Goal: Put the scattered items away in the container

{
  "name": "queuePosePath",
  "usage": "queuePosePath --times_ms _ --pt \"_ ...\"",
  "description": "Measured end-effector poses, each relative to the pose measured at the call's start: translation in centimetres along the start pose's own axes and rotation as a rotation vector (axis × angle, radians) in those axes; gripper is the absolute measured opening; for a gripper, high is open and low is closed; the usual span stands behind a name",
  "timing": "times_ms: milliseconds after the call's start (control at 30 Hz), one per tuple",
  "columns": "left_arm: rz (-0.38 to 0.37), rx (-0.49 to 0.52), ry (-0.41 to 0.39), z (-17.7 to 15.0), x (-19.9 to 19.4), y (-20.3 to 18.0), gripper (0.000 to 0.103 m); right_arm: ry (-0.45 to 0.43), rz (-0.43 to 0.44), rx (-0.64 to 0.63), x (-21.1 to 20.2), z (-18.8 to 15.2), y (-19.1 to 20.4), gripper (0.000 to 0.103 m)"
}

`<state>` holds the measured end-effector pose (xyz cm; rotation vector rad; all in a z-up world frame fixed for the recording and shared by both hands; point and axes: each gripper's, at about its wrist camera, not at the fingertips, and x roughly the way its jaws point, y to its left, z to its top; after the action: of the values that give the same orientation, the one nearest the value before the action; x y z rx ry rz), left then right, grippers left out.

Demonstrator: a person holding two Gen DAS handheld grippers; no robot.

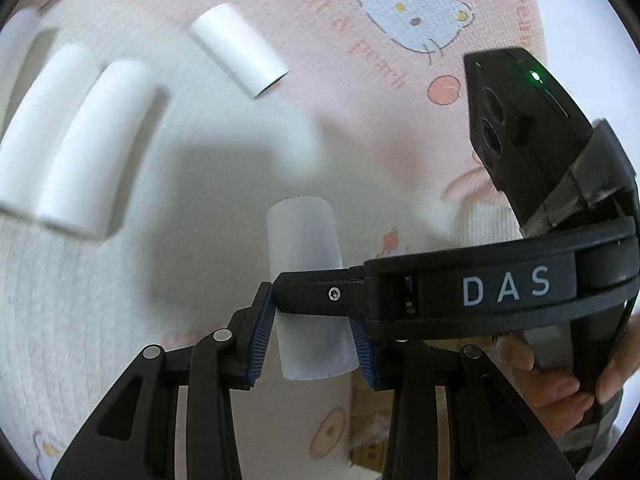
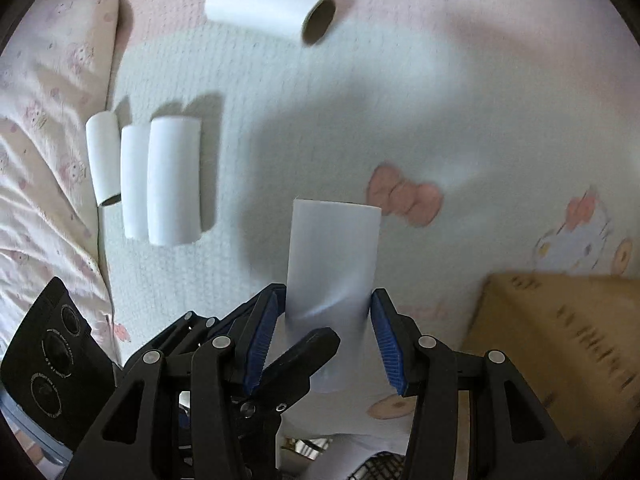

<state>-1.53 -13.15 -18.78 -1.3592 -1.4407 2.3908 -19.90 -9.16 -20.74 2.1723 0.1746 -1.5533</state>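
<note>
The left gripper (image 1: pixel 312 336) is clamping a white cardboard tube (image 1: pixel 306 280) between its blue pads (image 1: pixel 262 336), the tube standing lengthwise along the fingers with its far end sticking out well beyond the fingertips. The right gripper (image 2: pixel 326 344) is gripping a second white tube (image 2: pixel 334 264) the same way; that tube's wall is creasing in where the pads are pressing on it. In the left wrist view the right gripper's black finger, marked DAS, is crossing in front of the left gripper's tube, and a hand (image 1: pixel 560 384) is showing at the lower right.

On the pink cartoon-print bedspread (image 2: pixel 400 100), three more tubes (image 2: pixel 160 176) are lying side by side, touching, near a pillow (image 2: pixel 52 100) at the left. Another tube (image 2: pixel 272 10) is lying alone farther off, its brown inside showing. A brown cardboard box (image 2: pixel 560 328) is sitting at the right edge of the right wrist view, close beside the right gripper.
</note>
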Motion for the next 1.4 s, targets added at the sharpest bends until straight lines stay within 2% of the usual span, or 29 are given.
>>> queuePosePath --times_ms 133,233,400,467,567,667,800,833,1000,1067,1167,1233,1300,1400 --pt "0.024 -0.005 -0.014 -0.4 -0.8 1.4 0.041 -0.052 0.009 0.056 1.0 -1.0 1.0 0.046" --pt "0.040 0.000 0.007 -0.6 -1.3 2.1 0.041 -0.091 -0.020 0.033 2.3 -2.3 2.6 0.046" --pt "0.074 0.013 0.002 -1.3 -2.6 3.9 0.041 -0.100 0.007 0.050 3.9 -3.1 3.7 0.046" --pt "0.091 0.039 0.006 -2.0 -3.4 4.2 0.041 -0.114 -0.004 0.046 3.8 -3.8 4.2 0.046" --pt "0.163 0.134 0.015 -2.6 -4.3 3.9 0.041 -0.140 -0.027 0.001 2.6 -4.8 4.6 0.046" --pt "0.211 0.202 0.031 -2.9 -4.9 3.9 0.041 -0.210 -0.042 0.033 0.5 -6.4 3.8 0.046" --pt "0.184 0.221 0.038 -3.7 -6.5 4.8 0.041 -0.276 -0.037 0.069 -1.6 -9.0 2.4 0.047" --pt "0.176 0.224 0.033 -3.9 -6.9 5.0 0.042 -0.302 -0.032 0.090 -1.1 -9.7 3.2 0.047" --pt "0.218 0.330 -0.040 -5.4 -8.5 5.3 0.042 -0.505 -0.001 0.130 -1.7 -12.4 2.7 0.047" --pt "0.200 0.388 -0.026 -6.2 -8.6 5.1 0.043 -0.555 0.040 0.114 -1.4 -13.1 2.6 0.047" --pt "0.220 0.478 0.037 -6.9 -7.8 4.8 0.046 -0.616 0.073 0.121 -0.4 -13.8 2.5 0.047" --pt "0.249 0.538 0.088 -7.2 -6.8 4.5 0.047 -0.657 0.042 0.097 0.3 -14.1 2.8 0.047" --pt "0.252 0.576 0.117 -7.1 -5.8 4.2 0.048 -0.664 -0.044 0.068 1.5 -14.2 3.7 0.047" --pt "0.248 0.553 0.136 -6.4 -4.5 4.2 0.048 -0.652 -0.094 0.042 3.1 -14.2 4.1 0.047"
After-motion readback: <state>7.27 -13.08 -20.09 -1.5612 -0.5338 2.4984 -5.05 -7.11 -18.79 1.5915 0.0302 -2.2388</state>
